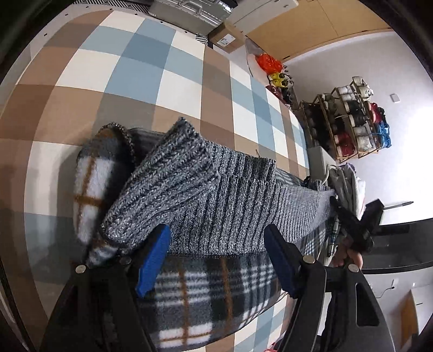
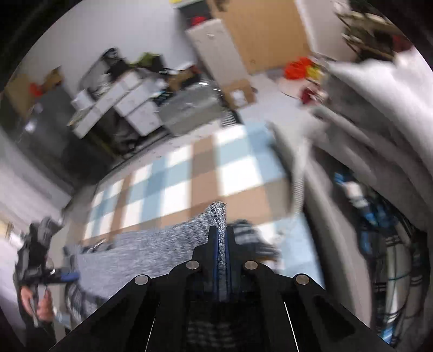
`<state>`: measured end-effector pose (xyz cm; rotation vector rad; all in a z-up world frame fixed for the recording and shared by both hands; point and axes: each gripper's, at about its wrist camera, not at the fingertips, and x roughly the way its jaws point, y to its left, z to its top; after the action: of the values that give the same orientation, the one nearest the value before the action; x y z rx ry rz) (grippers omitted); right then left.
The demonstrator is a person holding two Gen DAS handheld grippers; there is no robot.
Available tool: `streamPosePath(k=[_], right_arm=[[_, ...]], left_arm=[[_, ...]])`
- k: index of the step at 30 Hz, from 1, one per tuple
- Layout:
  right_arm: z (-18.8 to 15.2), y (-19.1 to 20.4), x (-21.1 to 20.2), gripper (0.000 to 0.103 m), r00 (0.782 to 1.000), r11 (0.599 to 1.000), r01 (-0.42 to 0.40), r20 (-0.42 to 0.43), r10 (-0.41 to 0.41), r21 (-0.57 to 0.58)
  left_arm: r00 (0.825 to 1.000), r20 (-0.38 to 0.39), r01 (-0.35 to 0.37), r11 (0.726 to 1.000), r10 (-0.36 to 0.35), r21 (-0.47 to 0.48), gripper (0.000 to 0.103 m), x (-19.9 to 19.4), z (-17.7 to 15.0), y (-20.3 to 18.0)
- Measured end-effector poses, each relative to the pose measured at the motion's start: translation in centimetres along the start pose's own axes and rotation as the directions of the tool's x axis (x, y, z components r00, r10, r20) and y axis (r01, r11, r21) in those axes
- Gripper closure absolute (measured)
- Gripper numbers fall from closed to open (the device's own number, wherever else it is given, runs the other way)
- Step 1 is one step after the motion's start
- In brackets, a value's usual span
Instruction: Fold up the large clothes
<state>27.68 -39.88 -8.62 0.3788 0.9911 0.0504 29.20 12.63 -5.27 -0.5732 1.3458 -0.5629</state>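
A grey marled knit sweater (image 1: 216, 195) lies partly folded on a black, white and brown plaid fleece garment (image 1: 205, 292) on the checked table (image 1: 162, 67). My left gripper (image 1: 216, 257) is open, its blue pads either side of the sweater's near hem, not clamping it. My right gripper (image 2: 220, 241) is shut on a sweater edge (image 2: 219, 214) and holds it lifted; in the left wrist view it shows at the right (image 1: 335, 201), pulling the knit taut. The right wrist view is motion-blurred; the sweater body (image 2: 140, 246) stretches left toward the left gripper (image 2: 61, 277).
A shelf of yarn rolls (image 1: 354, 121) and a pile of pale clothes (image 1: 349, 184) stand beyond the table's right edge. A silver case (image 1: 189, 13) and cardboard box (image 1: 227, 38) sit past the far edge. Grey fabric (image 2: 379, 121) hangs at right.
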Motion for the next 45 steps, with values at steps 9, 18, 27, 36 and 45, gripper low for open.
streamPosePath(k=[9,18,27,36,45], right_arm=[[-0.7,1.5,-0.8,0.063,0.970,0.959,0.241,0.071,-0.233,-0.147],[-4.0,11.1,-5.7,0.009,0.990,0.915,0.100,0.132,-0.052,-0.391],[-11.4,14.4,5.3,0.009,0.962,0.767,0.205,-0.019,-0.272,-0.608],[-9.3,13.6,5.0,0.006,0.943,0.854,0.211,-0.130,-0.305,-0.475],[-14.0,23.9,1.0,0.007,0.990,0.806,0.047,-0.077,-0.114,-0.590]], left_arm=[[0.996,0.034,-0.083,0.996,0.082,0.029,0.036,0.8,-0.8,-2.3],[1.000,0.004,0.010,0.961,-0.012,0.278,0.036,1.3,-3.7,-9.1],[0.998,0.009,-0.067,0.993,0.067,0.099,0.036,5.9,-3.8,-3.0],[0.986,0.048,-0.169,0.963,0.162,0.211,0.036,4.2,-6.0,-5.5],[0.957,0.107,-0.291,0.910,0.271,0.295,0.036,4.8,-9.7,-3.8]])
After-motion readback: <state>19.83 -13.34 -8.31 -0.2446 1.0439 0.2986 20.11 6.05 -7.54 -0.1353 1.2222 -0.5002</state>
